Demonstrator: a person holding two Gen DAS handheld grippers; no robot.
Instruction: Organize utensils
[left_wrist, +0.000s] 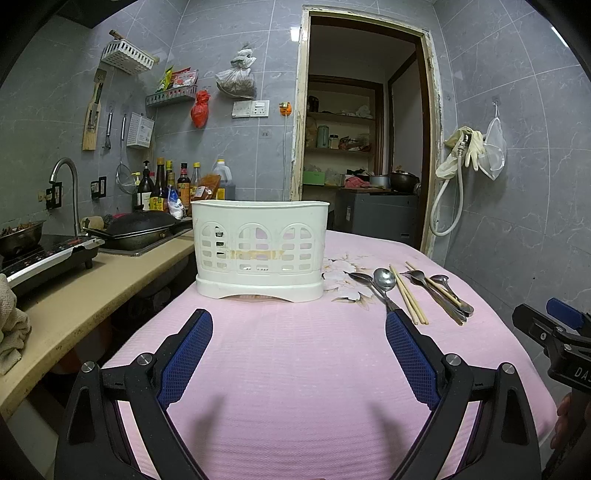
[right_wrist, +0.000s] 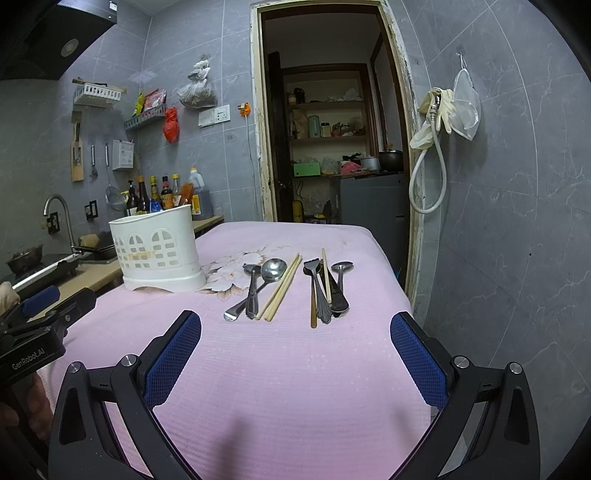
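So far nothing has been sorted, as I judge it: every utensil lies flat on the pink tablecloth (right_wrist: 295, 369), and I see no handle rising above the rim of the white utensil holder (right_wrist: 159, 251), though its inside is hidden from me. The whole job looks left to do.

My left gripper (left_wrist: 299, 325) hangs with its jaws spread wide and nothing between them, pointed at the holder, which stands upright near the table's far left corner, beside the kitchen counter (left_wrist: 92, 288). My right gripper (right_wrist: 295, 328) is likewise spread and empty, hovering over the near part of the table and facing the utensils.

These lie toward the table's right edge in two loose groups. The left group holds a large spoon (right_wrist: 271, 271), a smaller spoon (right_wrist: 252, 291) touching it, and a pair of chopsticks (right_wrist: 280, 288) just beside them. The right group (right_wrist: 327, 291), set apart by a gap, is a small pile of spoons or similar pieces with a single chopstick on top; I cannot tell each piece apart.

Nearly all the long axes run from the near edge toward the far edge, bowls at the far end, handles toward me. The left group slants somewhat, handle ends drifting left. The holder's long side runs across the table, its opening facing up.
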